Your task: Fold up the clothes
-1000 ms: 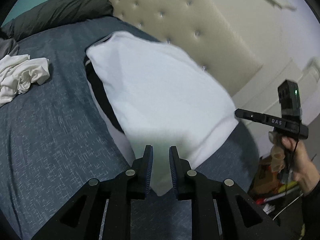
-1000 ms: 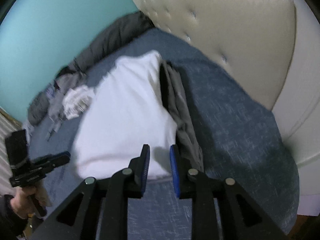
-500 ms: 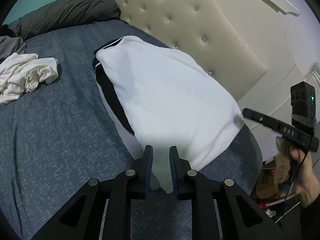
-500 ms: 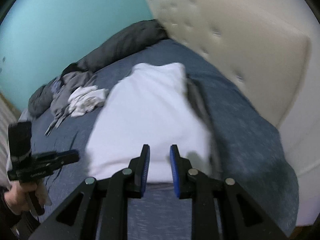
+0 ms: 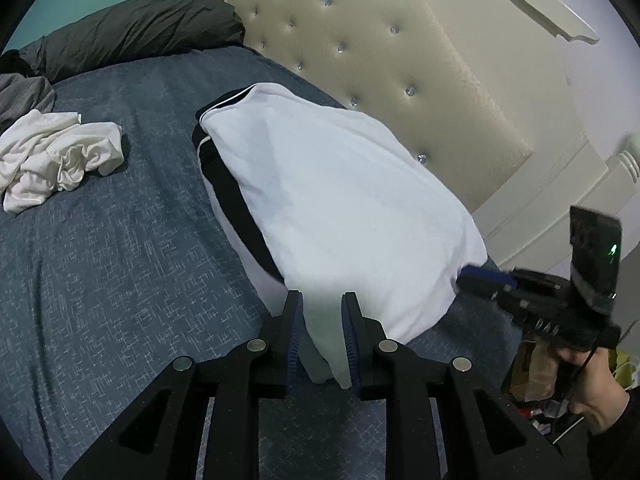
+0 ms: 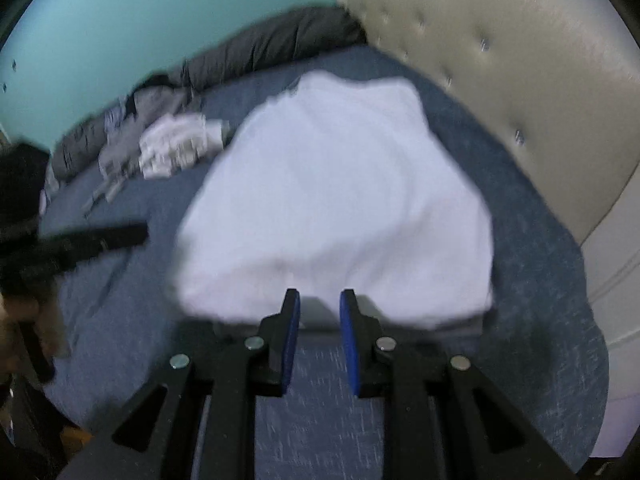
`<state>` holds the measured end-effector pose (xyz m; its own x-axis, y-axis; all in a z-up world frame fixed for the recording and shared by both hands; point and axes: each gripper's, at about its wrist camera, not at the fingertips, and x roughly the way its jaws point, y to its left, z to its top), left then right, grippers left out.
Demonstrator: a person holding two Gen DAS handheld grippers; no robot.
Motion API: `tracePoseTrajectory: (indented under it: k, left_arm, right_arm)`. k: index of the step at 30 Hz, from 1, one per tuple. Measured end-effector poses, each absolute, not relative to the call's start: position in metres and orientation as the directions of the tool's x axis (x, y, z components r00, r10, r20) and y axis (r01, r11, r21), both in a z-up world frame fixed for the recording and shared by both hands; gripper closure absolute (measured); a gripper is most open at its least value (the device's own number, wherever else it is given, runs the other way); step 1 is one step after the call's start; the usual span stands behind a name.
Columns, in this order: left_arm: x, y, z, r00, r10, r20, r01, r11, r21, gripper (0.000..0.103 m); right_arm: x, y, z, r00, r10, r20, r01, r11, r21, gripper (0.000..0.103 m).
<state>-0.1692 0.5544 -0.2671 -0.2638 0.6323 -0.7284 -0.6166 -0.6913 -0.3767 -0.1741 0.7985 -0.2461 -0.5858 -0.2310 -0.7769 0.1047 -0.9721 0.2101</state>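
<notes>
A white garment [image 5: 340, 200] lies folded on the blue bed [image 5: 100, 260], with a black, white-piped layer [image 5: 232, 200] showing along its left edge. My left gripper [image 5: 320, 300] is shut on the garment's near corner, and cloth fills the gap between its pads. The right gripper [image 5: 476, 274], held in a hand [image 5: 600, 392], touches the garment's right corner with its blue fingertip. In the blurred right wrist view, the right gripper [image 6: 319, 298] sits at the near edge of the white garment [image 6: 340, 200]. Its pads stand slightly apart with bed cover showing between them.
A crumpled white cloth [image 5: 60, 156] and grey clothes [image 5: 20, 92] lie at the far left of the bed. A dark pillow [image 5: 132, 36] rests against the teal wall. The tufted cream headboard [image 5: 400, 60] rises just behind the garment. Clutter sits on the floor at the lower right.
The right gripper has swung in from beside the bed to the garment's right corner. The garment has settled lower and flatter. My left gripper has kept hold of its corner.
</notes>
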Motion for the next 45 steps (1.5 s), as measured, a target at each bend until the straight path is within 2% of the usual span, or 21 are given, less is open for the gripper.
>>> tracePoseTrajectory:
  k: [3,7,11,15,17,18,19,32,35,38,39,43,45]
  left_arm:
    - [-0.171,0.555,-0.264,-0.264,0.637,-0.724,-0.620,-0.687,-0.379,0.078]
    - [-0.174,0.553,-0.262,-0.265,0.640,-0.721,-0.623,-0.684,-0.378,0.076]
    - [-0.180,0.551,-0.262,-0.270,0.638,-0.721,-0.626,-0.685,-0.372,0.074]
    - [-0.188,0.553,-0.263,-0.277,0.636,-0.720,-0.622,-0.690,-0.370,0.072]
    - [-0.192,0.554,-0.264,-0.280,0.635,-0.720,-0.620,-0.692,-0.369,0.072]
    - [-0.194,0.554,-0.265,-0.282,0.635,-0.720,-0.619,-0.693,-0.369,0.072]
    - [-0.196,0.554,-0.265,-0.284,0.634,-0.719,-0.618,-0.694,-0.368,0.072]
    - [-0.220,0.559,-0.298,-0.273,0.629,-0.728,-0.616,-0.696,-0.370,0.068]
    - [-0.220,0.562,-0.301,-0.272,0.634,-0.724,-0.628,-0.686,-0.366,0.067]
    - [-0.220,0.564,-0.303,-0.271,0.640,-0.719,-0.641,-0.677,-0.361,0.067]
    - [-0.220,0.564,-0.304,-0.270,0.642,-0.718,-0.645,-0.674,-0.360,0.067]
    - [-0.221,0.567,-0.308,-0.268,0.649,-0.712,-0.662,-0.661,-0.353,0.067]
    - [-0.221,0.568,-0.310,-0.265,0.652,-0.710,-0.664,-0.658,-0.356,0.067]
  right_arm:
    - [-0.184,0.791,-0.240,-0.600,-0.238,-0.764,0.110,-0.970,0.215,0.083]
    - [-0.192,0.777,-0.258,-0.535,-0.237,-0.811,0.128,-0.972,0.200,0.083]
    - [-0.184,0.790,-0.247,-0.550,-0.278,-0.787,0.122,-0.960,0.253,0.083]
    - [-0.206,0.812,-0.217,-0.617,-0.249,-0.746,0.075,-0.963,0.259,0.083]
    - [-0.229,0.830,-0.203,-0.643,-0.258,-0.721,0.045,-0.953,0.300,0.077]
    - [-0.241,0.837,-0.200,-0.639,-0.260,-0.724,0.027,-0.948,0.316,0.063]
    - [-0.255,0.843,-0.197,-0.630,-0.252,-0.735,0.004,-0.947,0.322,0.056]
    - [-0.389,0.861,-0.212,-0.515,-0.086,-0.853,-0.031,-0.992,0.119,0.056]
    - [-0.413,0.861,-0.220,-0.500,-0.044,-0.865,-0.042,-0.996,0.075,0.058]
    - [-0.429,0.863,-0.232,-0.465,-0.041,-0.885,-0.057,-0.995,0.077,0.065]
    - [-0.434,0.864,-0.236,-0.455,-0.042,-0.889,-0.066,-0.995,0.081,0.069]
    - [-0.445,0.865,-0.244,-0.443,-0.061,-0.894,-0.078,-0.991,0.107,0.097]
    - [-0.449,0.863,-0.246,-0.443,-0.035,-0.896,-0.083,-0.993,0.080,0.100]
